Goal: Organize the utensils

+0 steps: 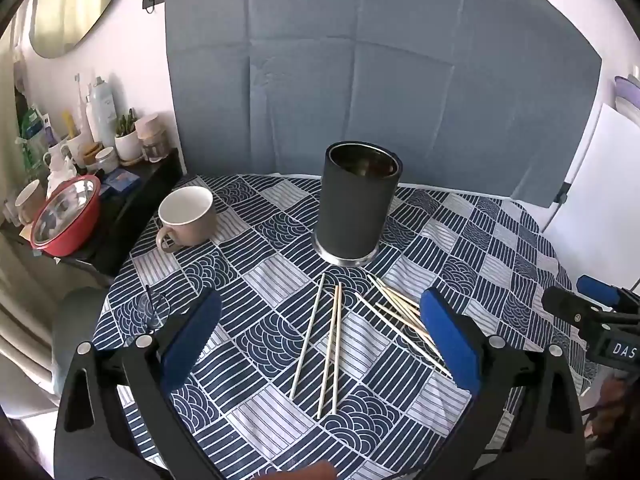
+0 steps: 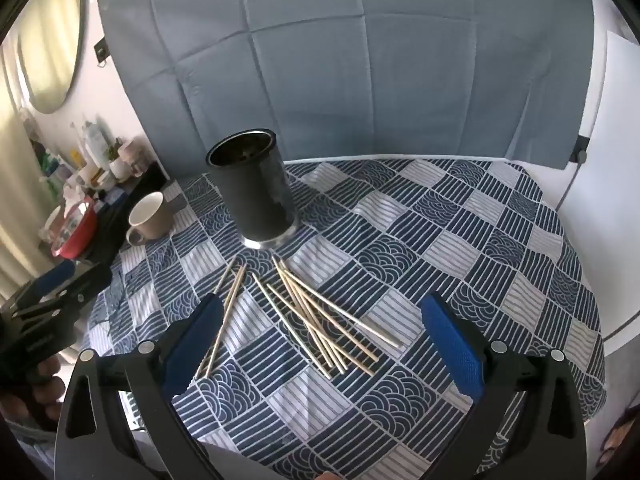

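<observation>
**Chopsticks lie loose ahead of both open grippers**

Chopsticks point(image 1: 332, 344) are scattered flat on the patterned tabletop point(image 1: 460, 232), none of them yet in the dark cylindrical holder point(image 1: 358, 208), which stands upright just beyond their far tips. About 3 sticks lie apart on the left of the scatter; the rest cross one another in a loose pile point(image 2: 320, 320) on the right.

The left gripper point(image 1: 320, 336) hangs above the tabletop with its blue fingers point(image 1: 192, 336) spread wide and nothing between them. In its view the 3 separate sticks run lengthwise away from the camera, between the fingers, so closing across them would catch a stick across its long axis. The right gripper point(image 2: 320, 336) is likewise wide apart and empty, and the crossed pile sits between its fingers, angled from the holder's foot toward the lower right.

By my reading, each hand is nearer its own group: left for the 3 loose sticks, right for the pile.

White letters "DAS" point(image 1: 622, 350) show on the right gripper's body in the left wrist view; any further letters are cut off. A beige mug point(image 1: 186, 216) stands left of the holder.
</observation>
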{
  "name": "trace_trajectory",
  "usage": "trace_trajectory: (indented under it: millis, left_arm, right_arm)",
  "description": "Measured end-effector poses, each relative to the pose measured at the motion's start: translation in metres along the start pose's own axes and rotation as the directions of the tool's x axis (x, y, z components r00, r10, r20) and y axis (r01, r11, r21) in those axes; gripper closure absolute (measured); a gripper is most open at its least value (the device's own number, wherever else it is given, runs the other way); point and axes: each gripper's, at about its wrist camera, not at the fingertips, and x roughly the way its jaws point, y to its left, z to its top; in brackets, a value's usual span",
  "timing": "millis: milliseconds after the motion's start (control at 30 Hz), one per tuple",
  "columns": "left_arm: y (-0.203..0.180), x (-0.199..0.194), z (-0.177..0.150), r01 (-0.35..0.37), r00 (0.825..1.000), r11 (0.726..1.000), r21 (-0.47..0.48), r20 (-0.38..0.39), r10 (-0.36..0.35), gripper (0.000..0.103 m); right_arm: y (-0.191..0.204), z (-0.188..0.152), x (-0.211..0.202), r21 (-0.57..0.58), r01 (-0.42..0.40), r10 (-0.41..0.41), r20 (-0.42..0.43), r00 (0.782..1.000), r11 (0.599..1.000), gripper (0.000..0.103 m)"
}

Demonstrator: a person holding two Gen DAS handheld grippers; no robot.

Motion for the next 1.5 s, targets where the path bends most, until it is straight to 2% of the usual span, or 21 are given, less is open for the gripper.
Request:
trace_trajectory:
  millis: [633,1500]
  left_arm:
    - [-0.0036,-0.0019,-0.0008,-0.018,1.0,0.999,0.032,0.002,0.018,0.006]
    - [0.0033,0.0012,0.0015,-0.008,1.0,1.0,0.004,-0.016,0.008,0.006]
  right_arm:
    - [0.0001,-0.0029,0.007,0.02,0.003,-0.003,-0.025,1.0,1.0,0.008]
    - [0.0076,-0.0021,0.0051,-0.018,0.012,-0.013,-0.028,1.0,1.0,0.008]
